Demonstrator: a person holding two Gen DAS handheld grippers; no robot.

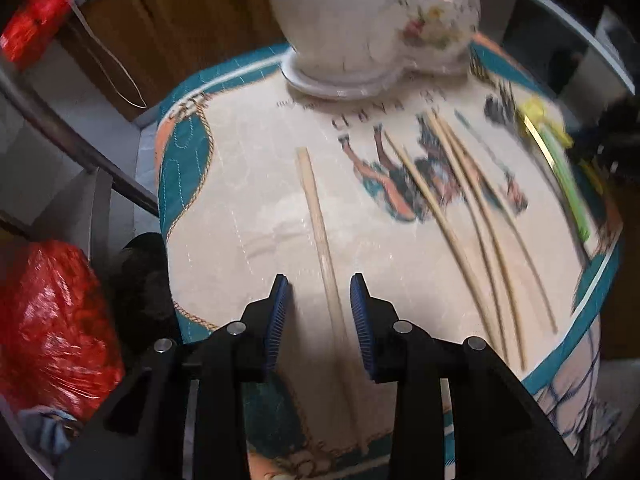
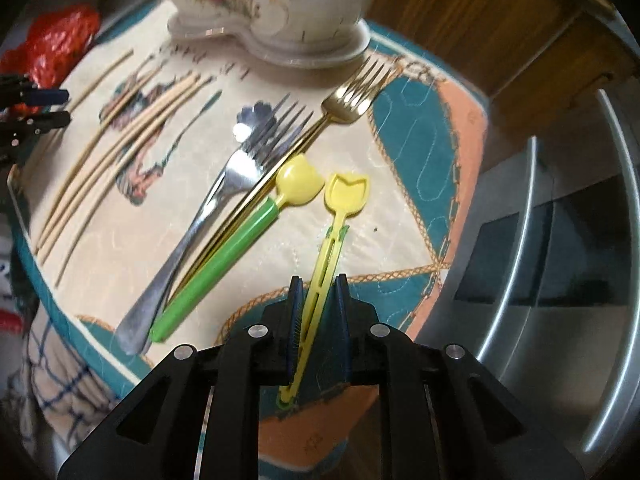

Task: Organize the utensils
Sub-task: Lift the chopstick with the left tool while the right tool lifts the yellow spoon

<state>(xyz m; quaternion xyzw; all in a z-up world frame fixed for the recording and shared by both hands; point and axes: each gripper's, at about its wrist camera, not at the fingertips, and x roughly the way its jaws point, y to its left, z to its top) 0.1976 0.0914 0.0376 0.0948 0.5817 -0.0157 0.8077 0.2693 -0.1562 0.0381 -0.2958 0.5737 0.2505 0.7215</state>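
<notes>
single chopstick (image 1: pixel 316 216): lies alone on the table (image 1: pixel 256 184), left of the chopstick bundle (image 1: pixel 460 216), long axis toward the vase (image 1: pixel 360 20).
left gripper (image 1: pixel 319 304): jaws straddle its near end, part-open, pads clear.
yellow spoon (image 2: pixel 332 236): right of the green-handled spoon (image 2: pixel 224 252), handle between right gripper (image 2: pixel 319 312) jaws, narrow; contact uncertain.
judgement: each hand nearest its own piece.

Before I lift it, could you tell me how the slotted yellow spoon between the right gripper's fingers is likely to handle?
The yellow spoon looks like thin plastic, so probably light. Its slotted handle may flex under the right gripper. Being flat, it should slide rather than roll.
</notes>
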